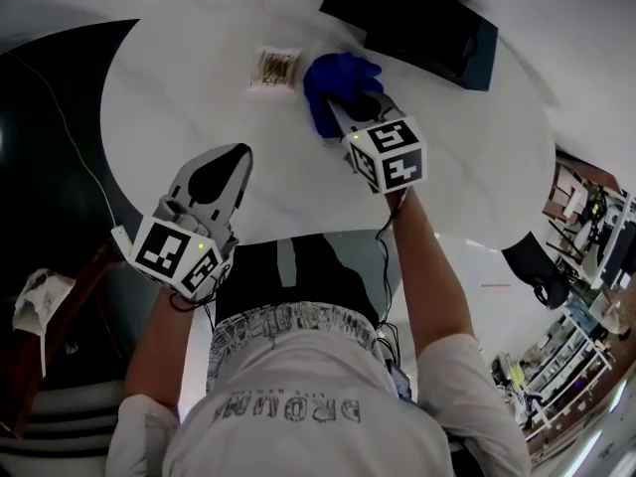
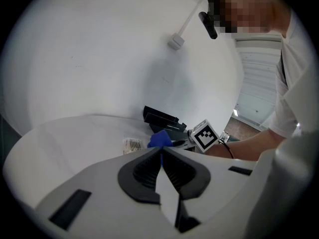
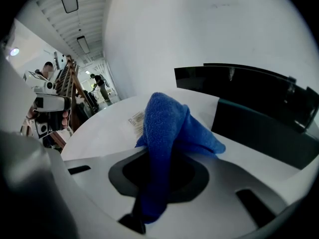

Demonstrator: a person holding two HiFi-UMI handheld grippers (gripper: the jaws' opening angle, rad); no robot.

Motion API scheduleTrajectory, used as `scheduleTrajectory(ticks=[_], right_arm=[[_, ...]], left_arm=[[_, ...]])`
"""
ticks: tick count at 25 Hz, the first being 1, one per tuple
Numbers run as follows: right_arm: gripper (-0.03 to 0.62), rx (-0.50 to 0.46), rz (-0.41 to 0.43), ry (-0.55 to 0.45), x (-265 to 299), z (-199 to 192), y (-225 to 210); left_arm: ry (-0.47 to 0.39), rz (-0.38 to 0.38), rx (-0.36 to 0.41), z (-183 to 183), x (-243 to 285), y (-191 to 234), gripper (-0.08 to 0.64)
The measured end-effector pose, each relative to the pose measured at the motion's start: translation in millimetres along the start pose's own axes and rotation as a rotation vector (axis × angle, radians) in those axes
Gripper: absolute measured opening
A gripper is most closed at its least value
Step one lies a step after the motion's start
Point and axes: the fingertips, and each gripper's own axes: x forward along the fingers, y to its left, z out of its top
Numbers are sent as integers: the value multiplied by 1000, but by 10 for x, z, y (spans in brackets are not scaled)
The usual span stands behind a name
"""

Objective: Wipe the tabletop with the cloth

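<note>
Nearest the lens, the person's white shirt (image 1: pixel 298 405) fills the foreground, with both forearms reaching out from it. Beyond both sets of fingers spreads the round white tabletop (image 1: pixel 179 78), the biggest thing in sight. A black box (image 1: pixel 412 18) sits on it past the right fingertips, slightly to their right. The left gripper (image 1: pixel 231 162) hovers over the tabletop's near edge, its fingers pressed together with nothing between them. The right gripper (image 1: pixel 350 107) has its fingers clamped on the blue cloth (image 1: pixel 333 79). In the right gripper view a fold of the cloth runs down between the pads and the rest bunches up just ahead of the tips. Whether the bunch presses on the surface cannot be told. Smallest, a flat printed packet (image 1: pixel 275 68) lies just left of the cloth, ahead of the left fingertips.

The grasp looks settled, so the wiping itself seems to be the step in hand or about to begin. The next move likely calls for pressing the bunch flat onto the surface and sweeping it, steering around the packet and the box.
</note>
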Motion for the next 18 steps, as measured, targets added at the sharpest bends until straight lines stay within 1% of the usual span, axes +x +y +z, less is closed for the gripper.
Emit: scheduleTrajectory(ticks=[8,12,18], right_arm=[[71,31,-14,-9,-167,-142,-106],[71,28,-38,-6,-300,-251,-202],[71,73,-77,-12,-589,-471,-452]], left_arm=[[22,-31,27,-25,157,-210,28],[35,-53,39,-57,256,-368,28],[55,-93,62,-74,441,-654,28]])
